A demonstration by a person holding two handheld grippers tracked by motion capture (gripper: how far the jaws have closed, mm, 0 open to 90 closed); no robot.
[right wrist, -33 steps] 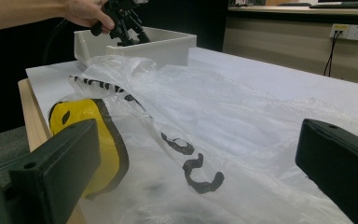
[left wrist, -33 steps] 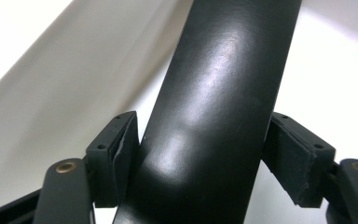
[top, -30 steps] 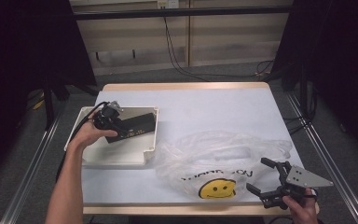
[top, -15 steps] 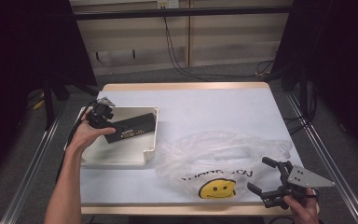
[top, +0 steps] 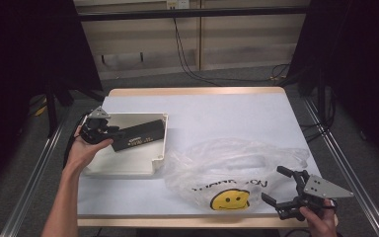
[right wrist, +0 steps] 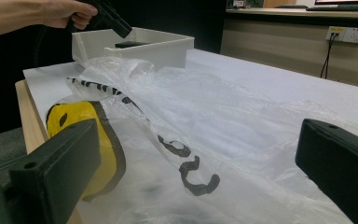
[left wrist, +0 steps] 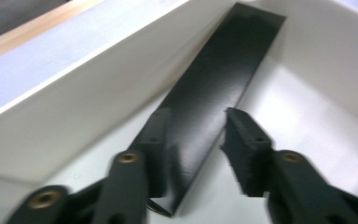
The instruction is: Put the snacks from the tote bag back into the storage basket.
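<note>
- The left gripper (left wrist: 193, 140) has just been closing: its jaws now straddle the near end of the black box (left wrist: 219, 88), one pad touching a long side, the other just beside the opposite edge — not yet a firm pinch.
- Judged from that, the lift out comes next.
- The box lies in the white tray (top: 155, 160), on the table's 9 o'clock side, long axis running from 8 toward 2 o'clock.
- The right gripper (top: 282, 188), jaws wide, waits at the plastic bag (top: 237, 165).

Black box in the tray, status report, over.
Left gripper jaws just closing around black box, grip unconfirmed. Box inside white tray. Right gripper open, beside smiley bag. Nothing blocking.
</note>
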